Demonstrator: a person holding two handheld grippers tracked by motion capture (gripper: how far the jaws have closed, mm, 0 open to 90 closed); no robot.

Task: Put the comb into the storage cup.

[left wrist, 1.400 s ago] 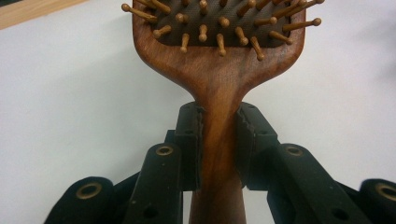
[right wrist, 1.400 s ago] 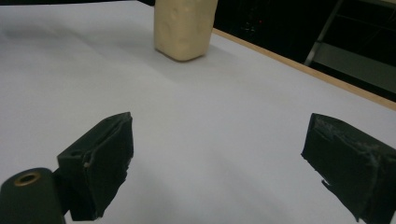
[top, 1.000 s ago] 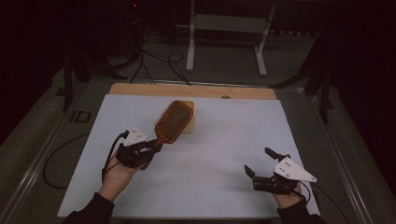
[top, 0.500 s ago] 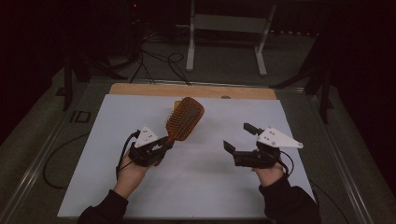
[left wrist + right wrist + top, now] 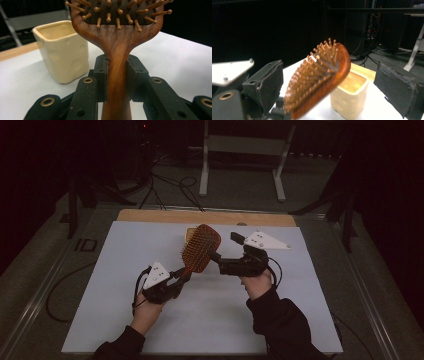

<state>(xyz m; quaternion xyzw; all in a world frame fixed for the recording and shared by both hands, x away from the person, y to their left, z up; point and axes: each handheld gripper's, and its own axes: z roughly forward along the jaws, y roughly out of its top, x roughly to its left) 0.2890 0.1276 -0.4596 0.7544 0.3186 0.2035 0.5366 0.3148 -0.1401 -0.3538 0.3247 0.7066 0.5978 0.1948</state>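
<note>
High view: left claw (image 5: 181, 276) grips hairbrush (image 5: 200, 248) handle; right claw (image 5: 226, 251) (seemingly) gapes wide.

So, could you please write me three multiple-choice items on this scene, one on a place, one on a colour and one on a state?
1. Where does the cup stand?
A. On the white table, behind the hairbrush
B. On the floor
C. In the person's hand

2. What colour is the cup?
A. Blue
B. Cream
C. Black

3. How does the left tool stand?
A. Wide open, holding nothing
B. Shut on the cup
C. Shut on the hairbrush handle

Answers: 1 A, the left gripper view shows it on the white surface beyond the brush; 2 B, its walls are pale cream; 3 C, both pads press the wooden handle.
</note>
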